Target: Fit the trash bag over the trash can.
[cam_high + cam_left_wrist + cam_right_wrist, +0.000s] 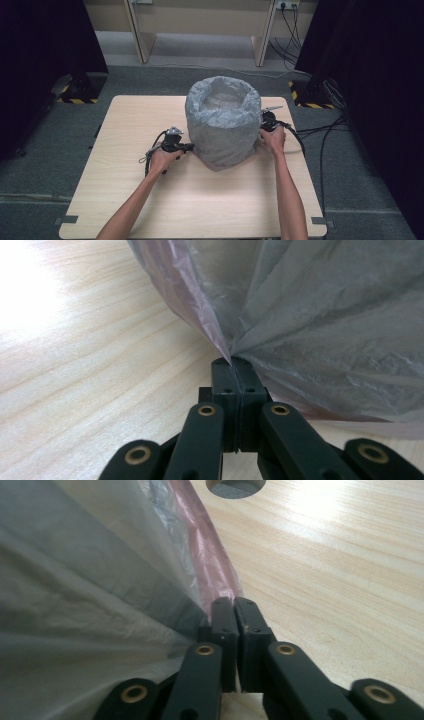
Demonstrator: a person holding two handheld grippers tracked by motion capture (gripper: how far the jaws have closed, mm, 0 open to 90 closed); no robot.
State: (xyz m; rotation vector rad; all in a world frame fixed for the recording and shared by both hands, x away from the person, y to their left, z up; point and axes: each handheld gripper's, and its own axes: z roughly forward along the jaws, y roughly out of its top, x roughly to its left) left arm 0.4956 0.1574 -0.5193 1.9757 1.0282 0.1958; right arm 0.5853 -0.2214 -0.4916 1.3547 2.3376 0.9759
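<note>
— Where do we have the grey plastic bag [223, 122] right now?

— It stands near the middle of the wooden table [125, 200], draped over something round like a bin, its mouth open upward and the film rolled down over the rim. We flank it, one hand on each side, low down near the hem.

— And the left gripper [186, 147]?

— Clenched on the bag. In the left gripper view its jaws meet with a pleat of the film pinched between them, and the folds fan out from that pinch, so the film is under some pull there.

— The right gripper [262, 131]?

— It too is clamped on the bag: in the right gripper view the jaws are pressed together on a pinkish edge of the film, just above the tabletop. From above, the right hand [273, 140] hides much of that gripper, so we rely on its own camera.

— Why hold opposite sides?

— We judge it keeps the pull even, so the bag can be tugged down or lifted off without skewing. What is under the film we cannot tell.
</note>
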